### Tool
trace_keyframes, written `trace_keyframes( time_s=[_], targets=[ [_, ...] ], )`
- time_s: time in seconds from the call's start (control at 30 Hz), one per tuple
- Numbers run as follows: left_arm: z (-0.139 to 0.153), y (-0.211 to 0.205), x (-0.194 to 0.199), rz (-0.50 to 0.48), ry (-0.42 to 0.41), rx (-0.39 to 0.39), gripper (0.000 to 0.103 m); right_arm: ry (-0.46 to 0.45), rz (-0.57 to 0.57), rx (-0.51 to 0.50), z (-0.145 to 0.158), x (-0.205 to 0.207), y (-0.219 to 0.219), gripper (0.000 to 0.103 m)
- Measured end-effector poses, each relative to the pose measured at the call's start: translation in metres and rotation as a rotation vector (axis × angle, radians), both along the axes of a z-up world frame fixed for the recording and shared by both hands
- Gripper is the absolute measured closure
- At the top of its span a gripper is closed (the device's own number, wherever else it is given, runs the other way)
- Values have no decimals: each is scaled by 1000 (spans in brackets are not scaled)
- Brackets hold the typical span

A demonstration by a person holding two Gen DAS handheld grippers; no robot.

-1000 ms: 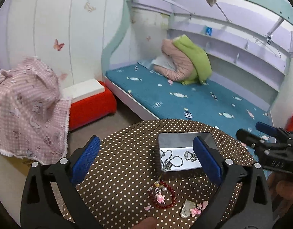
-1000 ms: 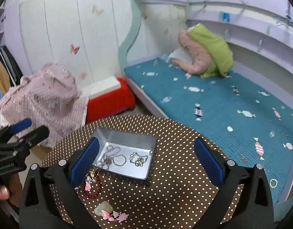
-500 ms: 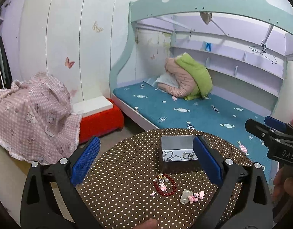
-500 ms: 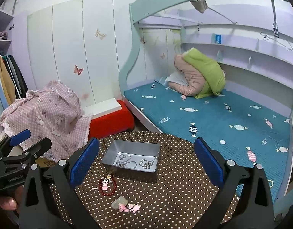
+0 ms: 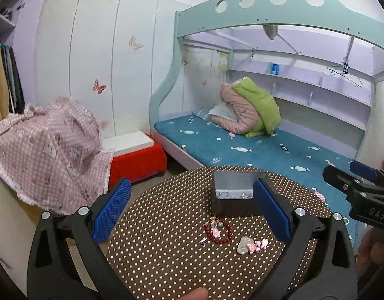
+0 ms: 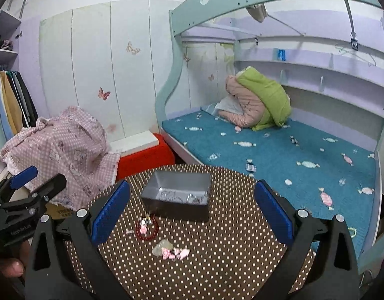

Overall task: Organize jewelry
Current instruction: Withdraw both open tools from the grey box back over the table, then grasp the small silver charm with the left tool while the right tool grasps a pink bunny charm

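Observation:
A grey metal tin holding silver chains stands on a round brown polka-dot table. In front of it lie a red bead bracelet with pink charms and a pale stone pendant with pink bits. My left gripper is open and empty, above the near table edge. My right gripper is open and empty too, held back from the jewelry. Each gripper shows at the side of the other's view.
A bunk bed with a blue mattress stands behind the table. A red box with a white lid and a pink checked cloth are at the left. Clothes hang at the far left.
Both grippers have pulled back and tilted up from the table; the tin and jewelry look smaller and farther away. Both stay open.

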State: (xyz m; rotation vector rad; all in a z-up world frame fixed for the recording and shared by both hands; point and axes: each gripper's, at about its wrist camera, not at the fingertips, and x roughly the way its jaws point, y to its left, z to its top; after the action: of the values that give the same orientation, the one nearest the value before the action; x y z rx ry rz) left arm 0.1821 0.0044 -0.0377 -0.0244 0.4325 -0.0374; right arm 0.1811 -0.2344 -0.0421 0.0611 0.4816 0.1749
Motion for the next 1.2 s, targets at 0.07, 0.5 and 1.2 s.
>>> trace_keyframes(
  time_s=[0.07,0.5,1.2],
  targets=[
    [-5,7,-2,8,7,-8,5,10,-2,3,-4,-2,-1,7],
    [-68,2,1,-21,132,52,5,95,10,-10,-33,-3,-3,7],
    [-172,1,93,-43,436,98,6,357,58,-51,-113,38,5,7]
  ],
)
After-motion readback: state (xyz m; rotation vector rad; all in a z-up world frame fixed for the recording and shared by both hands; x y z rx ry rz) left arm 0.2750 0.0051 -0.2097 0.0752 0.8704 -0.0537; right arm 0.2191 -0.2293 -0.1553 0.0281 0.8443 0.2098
